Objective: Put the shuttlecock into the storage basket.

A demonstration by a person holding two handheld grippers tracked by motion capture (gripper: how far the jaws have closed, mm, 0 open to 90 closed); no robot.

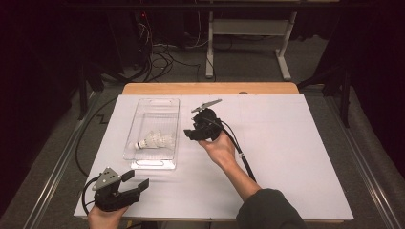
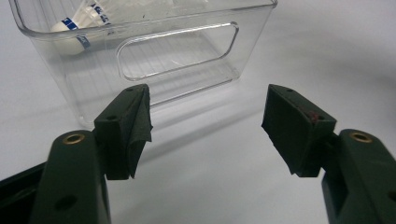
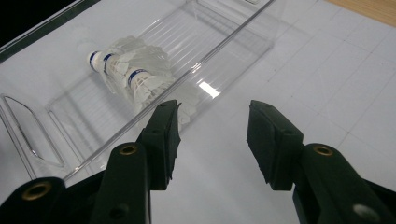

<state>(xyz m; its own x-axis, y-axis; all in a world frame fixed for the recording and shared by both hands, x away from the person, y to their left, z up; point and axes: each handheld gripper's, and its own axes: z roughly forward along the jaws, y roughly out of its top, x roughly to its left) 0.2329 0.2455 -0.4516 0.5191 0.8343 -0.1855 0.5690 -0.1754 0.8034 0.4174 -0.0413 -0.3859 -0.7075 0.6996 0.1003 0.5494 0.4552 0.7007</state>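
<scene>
A white sheet (image 1: 286, 157) covers nearly all of the worktop (image 1: 210, 88), whose bare wooden edge shows along the sheet's far side. Beyond the worktop, a white metal table frame (image 1: 248, 38) stands on the grey floor (image 1: 239, 67). Left of that frame, a tangle of black cables (image 1: 157, 59) lies on the floor.

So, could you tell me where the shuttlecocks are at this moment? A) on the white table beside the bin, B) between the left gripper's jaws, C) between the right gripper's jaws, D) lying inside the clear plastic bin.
D: the shuttlecocks lie on the floor of the clear plastic bin, while the right gripper and the left gripper both stand open with nothing between their jaws.
</scene>
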